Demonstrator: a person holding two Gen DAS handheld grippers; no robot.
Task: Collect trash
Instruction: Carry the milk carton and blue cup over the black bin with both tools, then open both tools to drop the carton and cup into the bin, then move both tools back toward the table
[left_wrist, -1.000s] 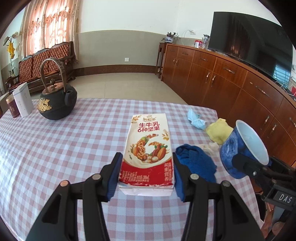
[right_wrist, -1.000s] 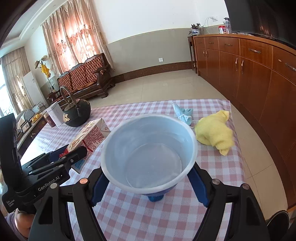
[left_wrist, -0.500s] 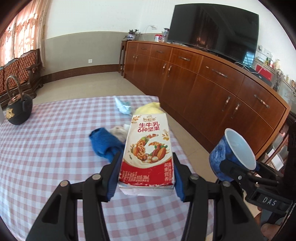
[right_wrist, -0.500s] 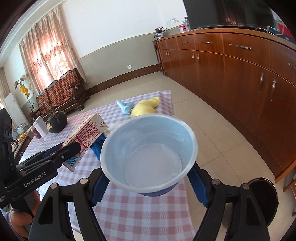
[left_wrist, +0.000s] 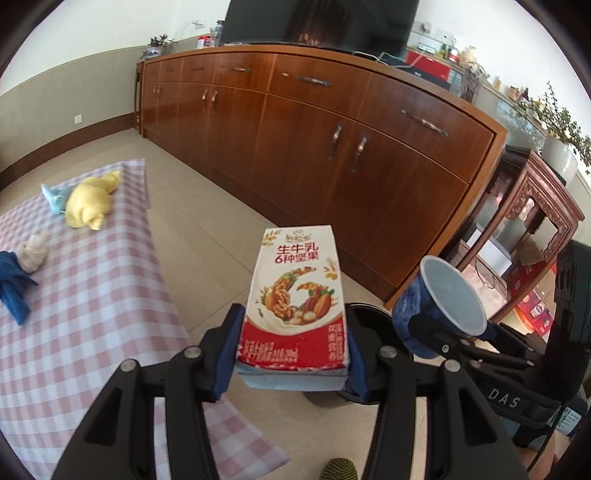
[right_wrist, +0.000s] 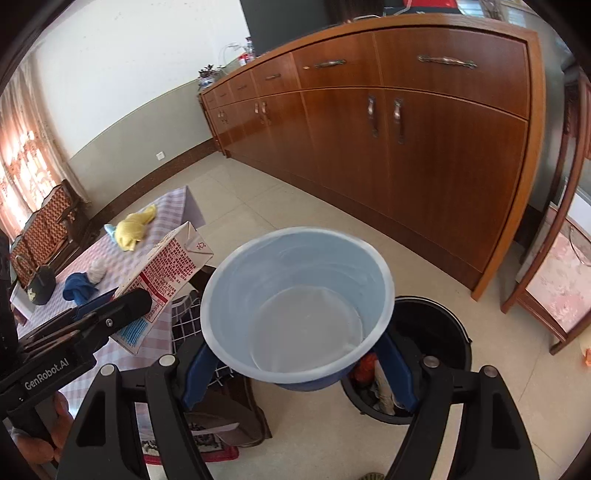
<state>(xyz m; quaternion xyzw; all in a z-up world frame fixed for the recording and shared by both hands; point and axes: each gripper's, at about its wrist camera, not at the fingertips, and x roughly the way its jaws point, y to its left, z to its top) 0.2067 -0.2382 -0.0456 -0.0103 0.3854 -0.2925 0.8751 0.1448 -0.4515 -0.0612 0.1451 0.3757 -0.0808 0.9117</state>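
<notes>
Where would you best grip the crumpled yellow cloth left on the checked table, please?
Pinch the crumpled yellow cloth at its bulky bunched middle, coming straight down from above. It lies low and limp on the checked table, with no rigid edge, and the light blue scrap touches one side.

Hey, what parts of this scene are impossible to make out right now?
- Trash bin contents: right wrist view, mostly hidden behind the cup and right gripper.
- Trash bin in the left wrist view: nearly all behind the milk carton.
- Carton's small print: too small to read.
- Teapot: tiny at the right view's left edge.
</notes>
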